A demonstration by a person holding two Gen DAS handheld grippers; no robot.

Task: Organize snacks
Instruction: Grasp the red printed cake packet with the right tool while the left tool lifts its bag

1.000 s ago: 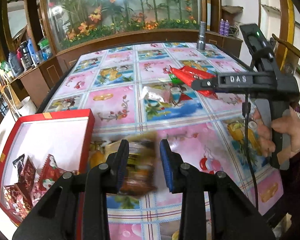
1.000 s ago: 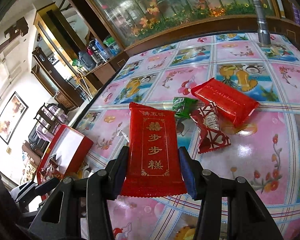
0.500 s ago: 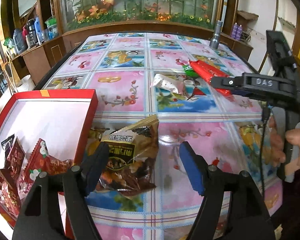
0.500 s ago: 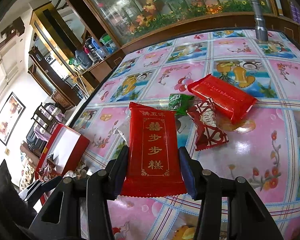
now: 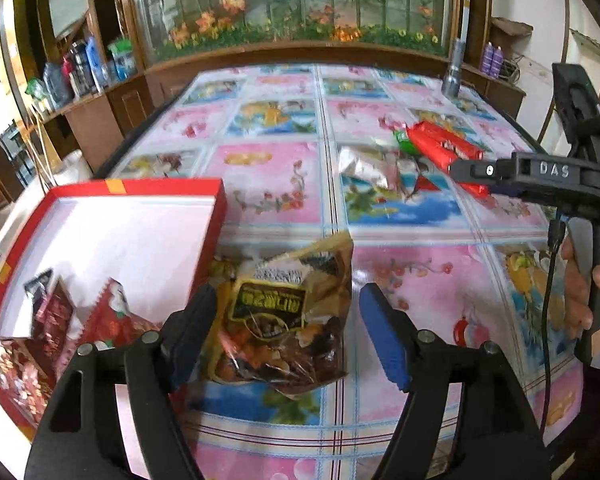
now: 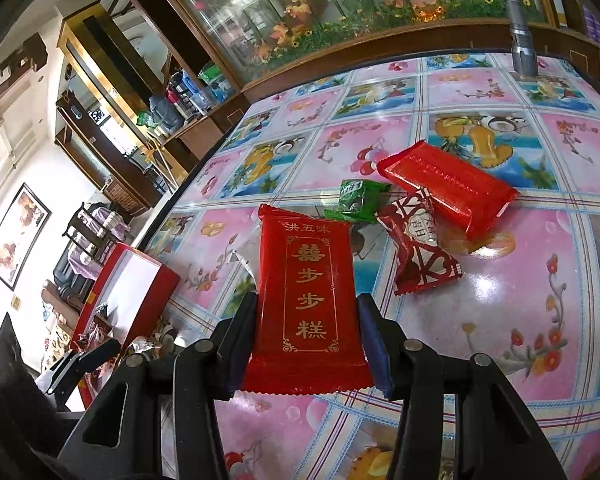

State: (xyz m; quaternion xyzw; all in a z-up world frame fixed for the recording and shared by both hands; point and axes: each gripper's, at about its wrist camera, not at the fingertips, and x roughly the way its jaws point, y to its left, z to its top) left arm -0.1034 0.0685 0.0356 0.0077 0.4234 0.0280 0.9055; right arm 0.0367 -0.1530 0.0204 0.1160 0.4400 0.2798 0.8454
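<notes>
Left gripper [image 5: 288, 332]: jaws wide after just opening, with brown snack bag [image 5: 284, 312] between them, loose, lying on table [image 5: 440, 296] at the near edge. Left pad at or almost at the bag's edge, contact not clear; right pad well clear. Long axis of the bag running near to far, top seam pointing far and a little to the right, printed label facing up. Bag just right of red box [image 5: 216, 216], near its right wall. Box open, white inside, with several small red-wrapped snacks [image 5: 112, 316] heaped in its near left corner.

Right gripper [image 6: 306, 344]: jaws narrow, clamped on the lower part of red cake packet [image 6: 306, 292], one pad on each long side. Packet held above the table, long axis near to far along the fingers, gold characters facing up, far end tilted slightly left.

Farther on the table, a loose group: second red packet [image 6: 448, 188] lying flat with long axis slanting from far left to near right; small green packet [image 6: 356, 200] just left of it; red-and-white candy wrapper [image 6: 420, 252] near and touching or almost touching both. Silver wrapper [image 5: 360, 168] to the left of that group. Upright metal cylinder [image 6: 520, 36] at the far right edge.
</notes>
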